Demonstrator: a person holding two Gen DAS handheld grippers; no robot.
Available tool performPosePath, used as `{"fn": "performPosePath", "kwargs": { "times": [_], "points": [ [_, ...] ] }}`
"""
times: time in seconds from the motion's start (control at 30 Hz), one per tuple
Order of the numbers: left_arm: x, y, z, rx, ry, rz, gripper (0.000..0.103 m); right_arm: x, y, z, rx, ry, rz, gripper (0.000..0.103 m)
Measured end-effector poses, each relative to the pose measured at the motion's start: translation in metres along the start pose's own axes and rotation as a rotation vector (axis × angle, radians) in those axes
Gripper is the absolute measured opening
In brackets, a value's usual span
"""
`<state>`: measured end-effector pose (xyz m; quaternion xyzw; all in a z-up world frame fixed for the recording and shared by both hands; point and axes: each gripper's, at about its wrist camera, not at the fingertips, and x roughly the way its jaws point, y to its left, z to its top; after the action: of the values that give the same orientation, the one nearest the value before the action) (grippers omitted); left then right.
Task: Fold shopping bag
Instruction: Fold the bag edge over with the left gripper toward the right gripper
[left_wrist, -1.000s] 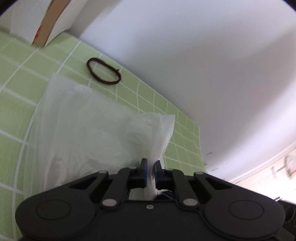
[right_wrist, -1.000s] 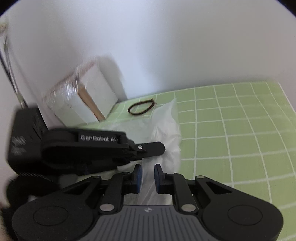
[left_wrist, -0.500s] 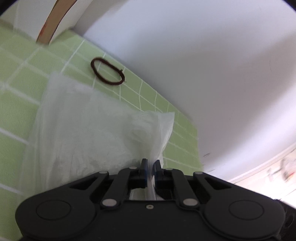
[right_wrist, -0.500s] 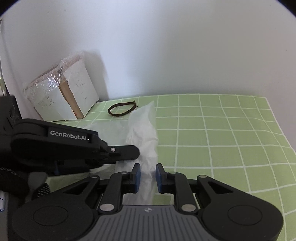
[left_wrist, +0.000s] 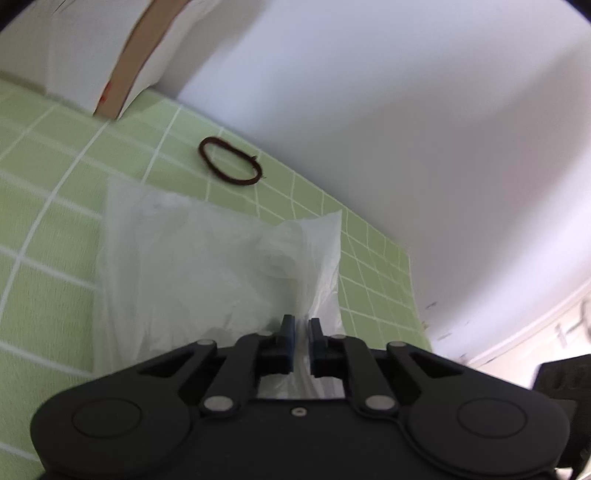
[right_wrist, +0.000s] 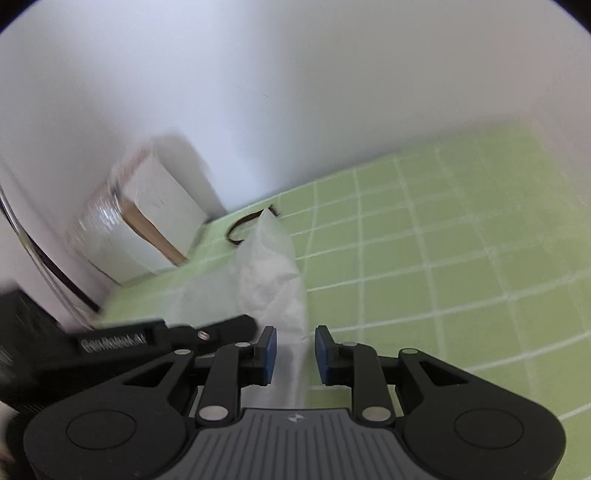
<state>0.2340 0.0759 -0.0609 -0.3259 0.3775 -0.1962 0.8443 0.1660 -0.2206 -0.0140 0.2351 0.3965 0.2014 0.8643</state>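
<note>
Left gripper (left_wrist: 301, 326), nearly closed, pinches the bag (left_wrist: 207, 266)'s near edge; right gripper (right_wrist: 291, 341) gapes, bag between, ungripped. The thin plastic could slip out.

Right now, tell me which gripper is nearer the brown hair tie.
Hard to separate. The left gripper pinches the plastic bag short of the hair tie; the right gripper is open at the bag's other edge.

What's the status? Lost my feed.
Left gripper shut on bag. Right gripper open astride its edge. Hair tie beyond, clear.
</note>
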Motion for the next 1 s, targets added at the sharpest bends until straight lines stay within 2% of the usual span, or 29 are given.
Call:
{"fn": "performPosePath", "kwargs": {
  "times": [0.13, 0.27, 0.4, 0.47, 0.53, 0.6, 0.7, 0.83, 1.0],
  "points": [
    [0.001, 0.007, 0.000, -0.067, -0.005, -0.023, 0.008, 0.004, -0.011, 0.006, 0.077, 0.026, 0.056, 0.027],
    [0.002, 0.010, -0.002, -0.113, -0.016, -0.027, 0.007, 0.001, -0.026, 0.006, 0.245, 0.041, 0.141, 0.028],
    [0.003, 0.007, -0.007, -0.187, -0.010, -0.028, 0.006, -0.010, -0.017, 0.004, 0.222, 0.027, 0.156, 0.025],
    [0.006, 0.006, -0.010, -0.240, 0.020, -0.043, 0.005, -0.017, -0.009, 0.003, 0.179, 0.029, 0.161, 0.024],
    [0.007, 0.002, -0.015, -0.231, 0.028, -0.046, 0.005, -0.019, -0.002, 0.002, 0.137, 0.034, 0.148, 0.022],
    [0.008, 0.001, -0.016, -0.236, 0.035, -0.051, 0.005, -0.022, 0.003, -0.001, 0.065, 0.026, 0.116, 0.016],
    [0.009, 0.005, -0.015, -0.257, 0.044, -0.062, 0.005, -0.024, 0.014, -0.006, -0.031, 0.017, 0.088, 0.015],
    [0.009, 0.010, -0.016, -0.293, 0.042, -0.083, 0.005, -0.024, 0.042, -0.021, -0.276, -0.008, -0.005, 0.015],
    [0.010, 0.014, -0.016, -0.327, 0.039, -0.100, 0.004, -0.022, 0.062, -0.036, -0.454, -0.031, -0.081, 0.015]
  ]
}}
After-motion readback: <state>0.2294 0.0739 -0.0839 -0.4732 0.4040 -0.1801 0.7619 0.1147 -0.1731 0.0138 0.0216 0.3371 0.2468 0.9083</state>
